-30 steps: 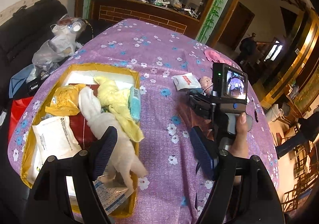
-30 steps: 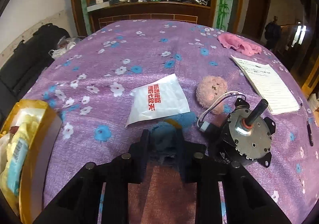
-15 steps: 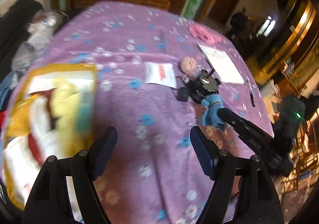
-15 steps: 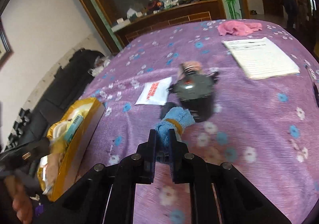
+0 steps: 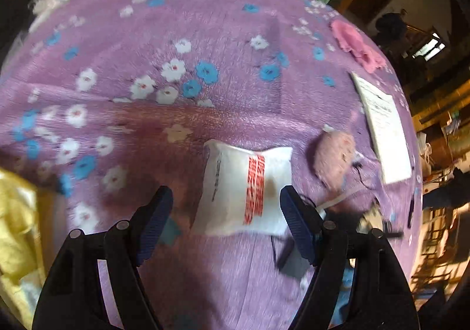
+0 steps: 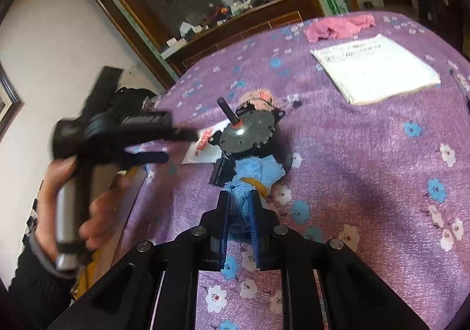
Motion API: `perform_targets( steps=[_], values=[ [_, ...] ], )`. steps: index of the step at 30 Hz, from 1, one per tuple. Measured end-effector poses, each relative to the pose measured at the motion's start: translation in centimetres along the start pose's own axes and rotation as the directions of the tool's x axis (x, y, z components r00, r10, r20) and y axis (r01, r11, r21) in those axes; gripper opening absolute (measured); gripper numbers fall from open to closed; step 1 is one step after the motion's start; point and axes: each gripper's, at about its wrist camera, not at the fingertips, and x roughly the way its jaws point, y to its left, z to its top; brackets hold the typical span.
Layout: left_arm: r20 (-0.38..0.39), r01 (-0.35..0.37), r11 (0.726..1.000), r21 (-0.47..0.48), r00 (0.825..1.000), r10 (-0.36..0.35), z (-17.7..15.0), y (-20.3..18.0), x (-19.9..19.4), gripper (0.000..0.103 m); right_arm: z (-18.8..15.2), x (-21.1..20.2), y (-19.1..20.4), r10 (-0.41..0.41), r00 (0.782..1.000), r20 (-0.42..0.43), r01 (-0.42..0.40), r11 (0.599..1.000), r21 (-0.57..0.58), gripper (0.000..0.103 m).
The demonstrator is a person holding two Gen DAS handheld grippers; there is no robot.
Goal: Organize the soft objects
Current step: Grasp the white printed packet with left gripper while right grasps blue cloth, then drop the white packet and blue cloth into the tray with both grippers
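My left gripper point(image 5: 224, 212) is open and empty, its jaws on either side of a white soft packet with red print point(image 5: 246, 189) on the purple flowered tablecloth point(image 5: 176, 50). A pink plush ball point(image 5: 333, 156) lies just right of the packet. A pink cloth point(image 5: 357, 45) lies at the far right. My right gripper point(image 6: 238, 212) is shut on a blue towel roll with a yellow band point(image 6: 252, 177), held above the cloth. The left gripper also shows in the right wrist view point(image 6: 164, 145), blurred, over the packet point(image 6: 202, 146).
A grey motor with a shaft point(image 6: 246, 136) and its black wires point(image 5: 293, 253) sit beside the packet. A white paper booklet point(image 6: 376, 68) lies at the right. A yellow box of soft things point(image 5: 17, 230) stands at the left edge. A cluttered wooden cabinet point(image 6: 235, 6) stands behind the table.
My left gripper has swung from the yellow box to the right and down over the white packet. My right gripper has lifted the blue towel roll and drawn back from the motor.
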Motion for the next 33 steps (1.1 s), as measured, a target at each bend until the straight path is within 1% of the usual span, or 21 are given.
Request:
perform_targets(
  steps=[1,2,3,4,5,6,7,10,11,13,14,17,20,21,24,26,28,30,33],
  values=[
    [0.027,0.002,1.000,-0.002,1.000,-0.001,0.0,-0.2,-0.1,0.075,0.2,0.0,0.1,-0.002,1.000,-0.009,0.002,1.000,0.009,0.012],
    [0.023,0.016,1.000,-0.003,1.000,-0.016,-0.1,-0.4,0.0,0.071,0.3,0.2,-0.1,-0.001,1.000,-0.020,0.001,1.000,0.018,0.012],
    [0.024,0.012,1.000,-0.001,1.000,-0.012,-0.2,-0.7,0.0,0.067,0.4,0.3,-0.2,0.007,1.000,-0.030,-0.006,1.000,0.029,0.012],
    [0.041,-0.016,1.000,0.004,0.999,0.016,-0.4,-1.0,-0.1,0.044,0.5,0.3,-0.3,0.016,0.999,-0.033,-0.015,0.999,0.035,0.012],
    [0.043,-0.047,0.999,0.019,0.998,0.046,-0.7,-1.3,0.0,0.034,0.6,0.3,-0.3,0.017,0.999,-0.033,-0.016,0.999,0.037,0.012],
    [0.063,-0.063,0.997,0.041,0.996,0.060,-1.0,-1.8,-0.1,0.030,0.6,0.4,-0.2,0.016,0.999,-0.035,-0.014,0.999,0.036,0.012],
    [0.068,-0.050,0.998,0.043,0.997,0.047,-1.1,-1.9,-0.2,0.022,0.6,0.2,-0.2,0.014,0.999,-0.034,-0.013,0.999,0.034,0.012],
    [0.112,-0.051,0.997,0.057,0.993,0.045,-2.2,-1.9,-1.2,0.012,0.5,-0.1,0.0,0.004,1.000,-0.030,-0.003,1.000,0.026,0.012],
    [0.115,-0.030,0.998,0.052,0.993,0.024,-2.6,-1.5,-1.8,0.009,0.6,-0.1,0.0,0.002,1.000,-0.029,-0.001,1.000,0.026,0.012],
    [0.114,0.011,0.999,0.033,0.993,-0.015,-3.2,-0.6,-3.1,0.007,0.5,-0.1,0.0,-0.002,1.000,-0.027,0.002,1.000,0.026,0.012],
    [0.127,0.023,0.999,0.029,0.992,-0.026,-3.6,-0.5,-3.9,0.005,0.4,-0.2,0.0,-0.005,1.000,-0.025,0.006,1.000,0.023,0.012],
    [0.159,0.066,0.998,0.016,0.985,-0.068,-5.8,0.7,-6.7,0.005,0.2,-0.4,0.3,-0.013,1.000,-0.016,0.013,1.000,0.005,0.012],
    [0.186,0.113,0.994,0.003,0.976,-0.111,-8.9,2.4,-9.5,0.005,0.0,-0.4,0.6,-0.022,1.000,-0.007,0.022,1.000,-0.019,0.012],
    [0.195,0.136,0.991,-0.005,0.972,-0.133,-10.2,3.1,-10.5,0.005,0.0,-0.5,0.7,-0.025,1.000,-0.005,0.025,0.999,-0.025,0.012],
    [0.227,0.177,0.984,-0.011,0.959,-0.170,-13.7,4.7,-13.2,0.005,-0.3,-0.7,1.0,-0.030,1.000,0.009,0.030,0.998,-0.049,0.012],
    [0.262,0.214,0.977,-0.003,0.943,-0.206,-16.3,6.0,-15.5,0.005,-0.5,-0.8,1.2,-0.027,1.000,0.014,0.028,0.998,-0.064,0.012],
    [0.298,0.212,0.977,-0.002,0.933,-0.201,-18.3,7.5,-17.7,0.005,-0.6,-0.9,1.3,-0.026,0.999,0.019,0.027,0.997,-0.076,0.012],
    [0.335,0.202,0.979,-0.023,0.924,-0.183,-19.7,9.6,-19.8,0.005,-0.8,-1.2,1.6,-0.017,0.999,0.032,0.020,0.996,-0.088,0.012],
    [0.381,0.193,0.980,-0.057,0.911,-0.157,-20.9,12.8,-22.1,0.005,-1.2,-2.1,2.3,0.005,0.998,0.060,0.000,0.996,-0.095,0.012]
  ],
)
